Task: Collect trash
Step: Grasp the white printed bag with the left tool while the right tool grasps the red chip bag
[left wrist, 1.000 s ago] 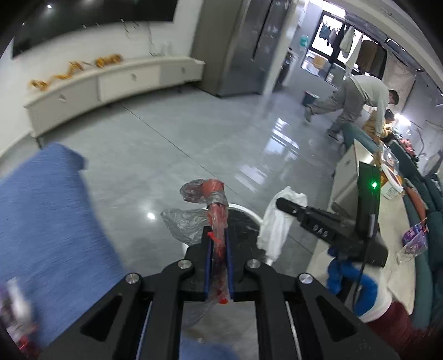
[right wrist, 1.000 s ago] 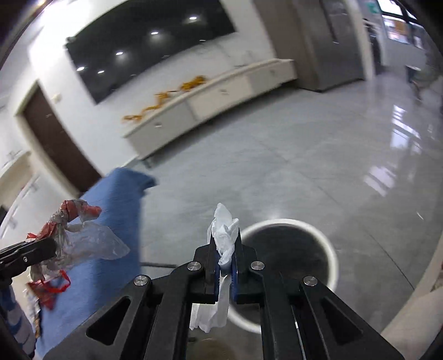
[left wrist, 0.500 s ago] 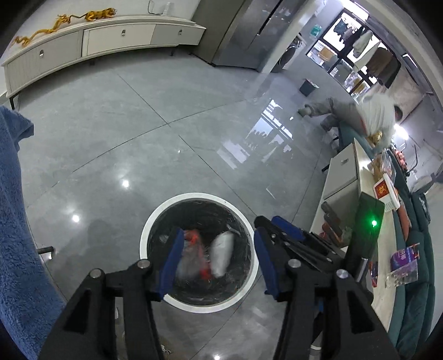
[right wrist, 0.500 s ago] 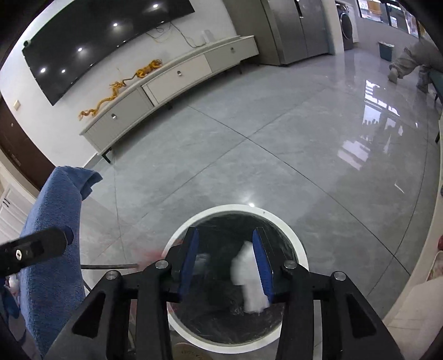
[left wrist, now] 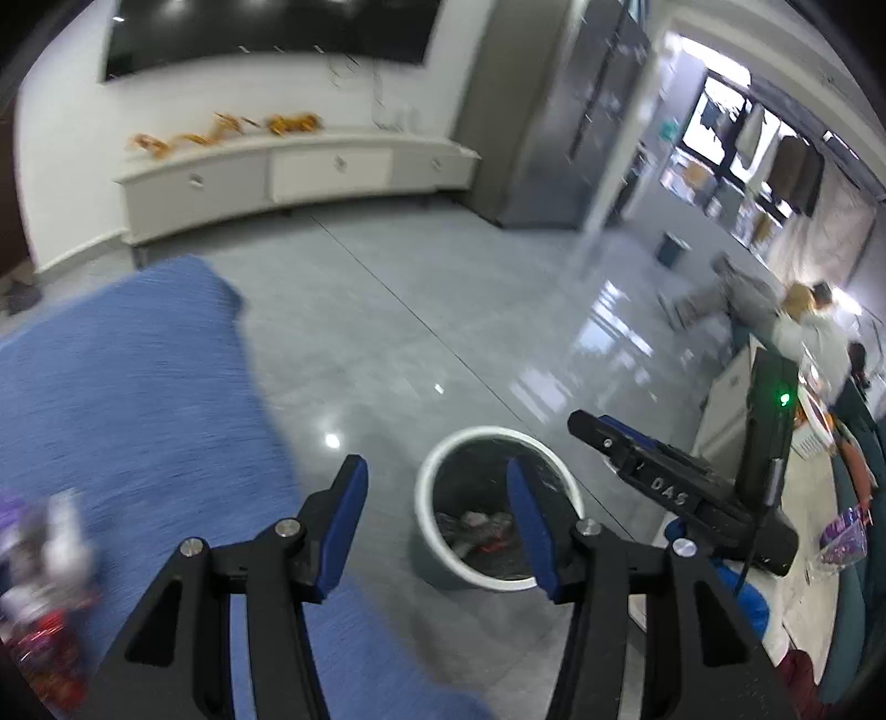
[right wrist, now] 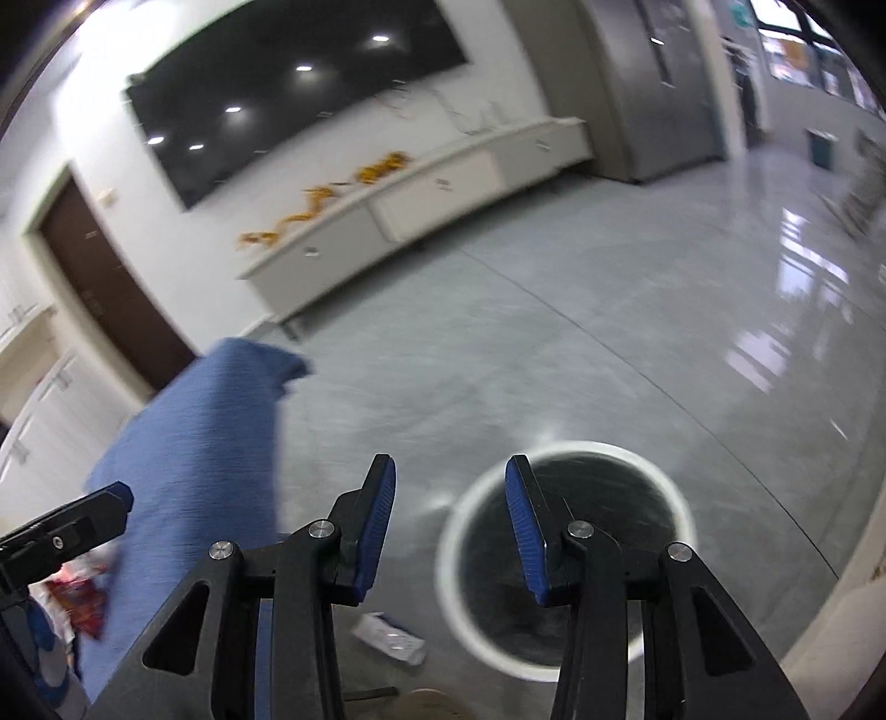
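Left gripper [left wrist: 437, 501] held above the floor with jaws spread wide, nothing between the blue pads [left wrist: 344, 520]. Right gripper [right wrist: 451, 515] likewise splayed wide and gripping nothing, its blue pads [right wrist: 520, 526] framing the near rim of the trash bin. Seen from the left wrist view as a black body marked "DAS", off to the right and just beyond the bin.

White-rimmed round trash bin [left wrist: 432, 531] standing on the grey tiled floor [left wrist: 421, 332], lined in black, just ahead of and below both grippers. Inside it, at the bottom, crumpled trash [left wrist: 479, 534]: clear or greyish plastic with a touch of red, and a pale piece beside it, though motion blur leaves the details uncertain.

On the floor just beside the bin, to its left in the right wrist view, a small white wrapper [right wrist: 390, 637], lying apart from the rim.

Blue cloth [left wrist: 127, 399] spread over the surface at left, near the bin but not touching it. At its near left corner, blurred colourful packets [left wrist: 44, 598], red, white and purple, resting on the cloth.

Further back, a long white cabinet [left wrist: 310, 171] against the wall, under a dark screen [left wrist: 266, 33].
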The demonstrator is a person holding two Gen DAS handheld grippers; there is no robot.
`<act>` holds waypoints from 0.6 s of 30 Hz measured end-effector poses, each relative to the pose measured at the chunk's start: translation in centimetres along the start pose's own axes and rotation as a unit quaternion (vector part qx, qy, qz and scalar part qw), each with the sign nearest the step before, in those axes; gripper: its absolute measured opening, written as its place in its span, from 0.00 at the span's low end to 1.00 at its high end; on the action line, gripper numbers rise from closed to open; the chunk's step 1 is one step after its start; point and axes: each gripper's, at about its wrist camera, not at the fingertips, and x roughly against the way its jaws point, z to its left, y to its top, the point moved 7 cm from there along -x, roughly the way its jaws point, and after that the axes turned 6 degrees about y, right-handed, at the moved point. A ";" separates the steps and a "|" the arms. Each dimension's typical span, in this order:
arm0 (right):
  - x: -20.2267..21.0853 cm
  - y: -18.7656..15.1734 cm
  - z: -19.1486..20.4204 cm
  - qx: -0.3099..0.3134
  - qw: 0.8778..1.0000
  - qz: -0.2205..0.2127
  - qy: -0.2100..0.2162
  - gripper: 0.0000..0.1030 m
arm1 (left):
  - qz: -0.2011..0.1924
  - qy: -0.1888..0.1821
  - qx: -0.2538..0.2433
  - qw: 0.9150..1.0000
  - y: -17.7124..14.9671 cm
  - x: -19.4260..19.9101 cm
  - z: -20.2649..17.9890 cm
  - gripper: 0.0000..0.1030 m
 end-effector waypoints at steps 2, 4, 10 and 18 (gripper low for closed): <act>0.9 0.2 3.9 0.020 0.999 -0.004 0.034 0.40 | -0.021 0.021 0.015 0.999 -0.6 3.4 2.5 0.49; 1.7 0.0 7.3 0.039 0.997 -0.005 0.061 0.40 | -0.036 0.040 0.029 0.998 -1.3 6.2 4.6 0.49; 5.5 -1.8 18.0 0.100 0.986 -0.007 0.131 0.44 | -0.064 0.087 0.093 0.990 -6.1 13.8 12.7 0.51; 8.9 -6.4 28.1 0.173 0.970 0.018 0.171 0.51 | -0.085 0.167 0.173 0.967 -14.6 21.9 26.1 0.51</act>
